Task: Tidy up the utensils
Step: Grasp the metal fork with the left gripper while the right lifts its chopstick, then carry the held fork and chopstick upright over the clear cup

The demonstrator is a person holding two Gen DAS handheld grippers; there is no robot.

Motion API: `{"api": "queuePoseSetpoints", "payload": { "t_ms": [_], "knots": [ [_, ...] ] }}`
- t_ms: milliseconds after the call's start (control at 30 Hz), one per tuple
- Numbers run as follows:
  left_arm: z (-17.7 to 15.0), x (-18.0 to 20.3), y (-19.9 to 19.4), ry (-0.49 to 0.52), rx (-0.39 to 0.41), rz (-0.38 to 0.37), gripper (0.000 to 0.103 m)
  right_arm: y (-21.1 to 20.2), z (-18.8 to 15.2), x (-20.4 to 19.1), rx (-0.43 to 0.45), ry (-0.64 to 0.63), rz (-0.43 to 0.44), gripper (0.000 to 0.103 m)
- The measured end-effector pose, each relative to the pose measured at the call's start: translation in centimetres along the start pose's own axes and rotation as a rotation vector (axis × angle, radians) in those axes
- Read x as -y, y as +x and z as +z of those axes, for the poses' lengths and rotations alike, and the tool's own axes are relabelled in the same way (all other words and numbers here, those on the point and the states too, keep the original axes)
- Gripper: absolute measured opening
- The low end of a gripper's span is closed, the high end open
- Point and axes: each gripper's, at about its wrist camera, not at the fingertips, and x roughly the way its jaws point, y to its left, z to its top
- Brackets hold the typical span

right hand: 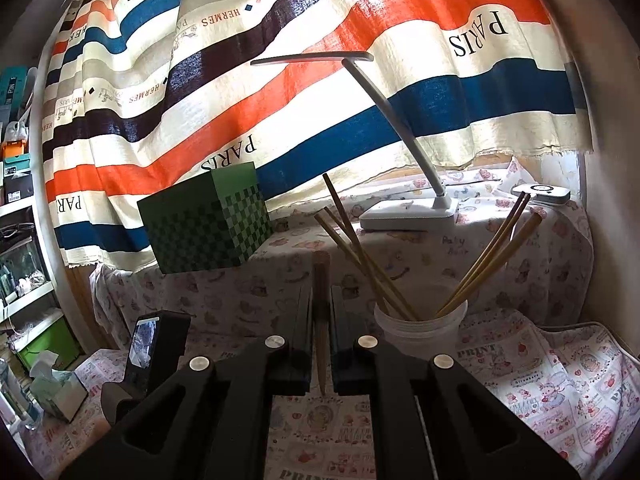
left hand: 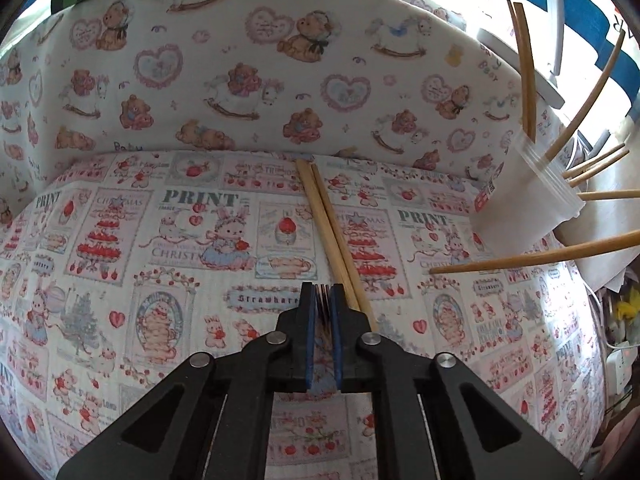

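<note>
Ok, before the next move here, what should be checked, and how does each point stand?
1. Right gripper clamped on its chopstick: ok.
2. Cup upright, mouth reachable: ok.
3. Loose chopstick pair between the left gripper's jaws: not ok, it lies beside one finger.
4. Left jaws wide enough to take the pair: not ok, nearly together.
5. Anything pinched by the left jaws: cannot tell.

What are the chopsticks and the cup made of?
The chopsticks look like bamboo or pale wood: tan, matte, faintly grained. The cup seems to be frosted plastic: milky and see-through, with the sticks showing dimly through its wall. I can't be sure of either from looks alone.
</note>
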Motion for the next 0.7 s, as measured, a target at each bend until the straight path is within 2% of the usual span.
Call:
{"api": "queuePoseSetpoints", "payload": {
  "t_ms": [100, 200, 267, 467, 600, 700],
  "knots": [
    [0.0, 0.1, -0.1, 0.011, 0.005, 0.006, 0.005, 0.0, 0.0, 0.0, 0.002, 0.001, -0.002, 0.008],
    [0.0, 0.0, -0.2, -0.002, 0.007, -0.023, 0.001, 0.0, 0.0, 0.0, 0.0, 0.003, -0.002, 0.008],
    [-0.1, 0.2, -0.8, 0.003, 0.033, -0.02, 0.0, 0.1, 0.0, 0.2, -0.001, 0.007, -0.001, 0.008],
    [-0.2, 0.7, -5.3, 0.052, 0.191, -0.02, 0.0, 0.1, 0.2, 1.0, -0.004, 0.04, 0.005, 0.008],
    [-0.8, 1.8, -9.0, 0.118, 0.339, 0.04, 0.0, -0.7, 0.5, 1.3, 0.028, 0.051, 0.005, 0.008],
    [-1.0, 2.3, -11.2, 0.1, 0.419, 0.065, 0.0, -1.7, 1.0, 1.3, 0.073, 0.05, 0.015, 0.008]
  ]
}}
